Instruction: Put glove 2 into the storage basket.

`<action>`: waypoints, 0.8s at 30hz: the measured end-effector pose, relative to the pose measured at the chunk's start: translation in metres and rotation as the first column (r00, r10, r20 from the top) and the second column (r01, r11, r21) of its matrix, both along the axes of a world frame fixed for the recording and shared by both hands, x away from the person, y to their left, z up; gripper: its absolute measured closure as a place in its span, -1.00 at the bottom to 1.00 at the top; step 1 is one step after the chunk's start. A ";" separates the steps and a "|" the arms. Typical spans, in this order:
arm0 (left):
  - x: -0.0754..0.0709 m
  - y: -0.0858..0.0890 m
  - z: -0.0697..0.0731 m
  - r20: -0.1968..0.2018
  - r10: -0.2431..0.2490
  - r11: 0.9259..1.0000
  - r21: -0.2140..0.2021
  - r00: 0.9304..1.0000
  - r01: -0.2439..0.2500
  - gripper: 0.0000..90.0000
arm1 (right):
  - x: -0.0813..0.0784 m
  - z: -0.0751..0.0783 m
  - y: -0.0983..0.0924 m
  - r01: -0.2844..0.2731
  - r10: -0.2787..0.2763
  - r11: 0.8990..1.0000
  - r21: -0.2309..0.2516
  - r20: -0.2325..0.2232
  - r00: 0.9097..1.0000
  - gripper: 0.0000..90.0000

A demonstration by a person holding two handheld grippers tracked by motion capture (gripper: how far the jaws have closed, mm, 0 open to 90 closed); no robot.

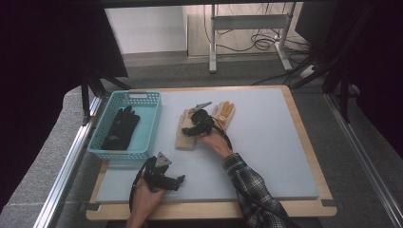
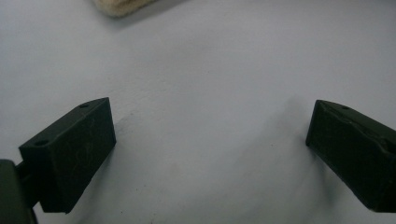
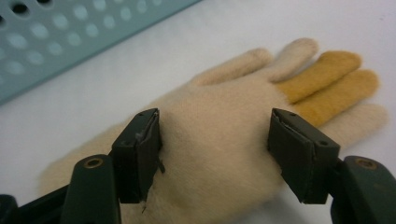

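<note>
At the middle of the table (image 1: pixel 266 156), the right gripper (image 1: pixel 194 127) lies low over a cream glove (image 3: pixel 219 154), with the person's right hand (image 1: pixel 214 141) behind it and the checked sleeve (image 1: pixel 247 183) running back toward the near edge. In the right gripper view its fingers (image 3: pixel 140 154) stand apart on either side of the glove's palm, the left one against the fleece and the right one just clear of it; nothing is gripped. That glove lies flat, with two mustard-tipped fingers toward its far end. In the high view a second cream glove (image 1: pixel 225 113) lies just beside it, to the right.

Near the front edge, the left hand (image 1: pixel 145 197) holds the left gripper (image 1: pixel 178 180) level above the grey mat, pointing right. Its fingers (image 2: pixel 70 154) are wide apart with only bare mat between them.

A teal basket (image 1: pixel 142 142) sits at the table's left side, and a black glove (image 1: pixel 121 127) lies inside it.
</note>
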State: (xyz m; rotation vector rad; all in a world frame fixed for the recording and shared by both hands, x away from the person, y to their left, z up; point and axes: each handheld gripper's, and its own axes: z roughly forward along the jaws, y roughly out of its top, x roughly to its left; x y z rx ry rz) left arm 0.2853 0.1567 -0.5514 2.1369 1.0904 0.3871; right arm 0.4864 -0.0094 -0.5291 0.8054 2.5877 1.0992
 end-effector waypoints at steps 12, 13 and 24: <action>0.000 0.000 0.000 0.000 0.000 1.000 0.000 1.000 0.000 -0.96 | -0.011 0.005 0.004 0.017 -0.015 0.998 -0.068 0.024 1.000 0.35; 0.000 0.000 0.000 0.000 0.000 1.000 0.000 1.000 0.000 -0.96 | -0.012 0.006 0.003 0.012 -0.010 0.998 -0.066 0.033 0.999 0.35; 0.000 0.000 0.000 0.000 -0.001 1.000 0.003 1.000 0.001 -0.96 | -0.039 0.051 -0.019 -0.022 0.023 1.000 -0.020 0.099 0.995 0.34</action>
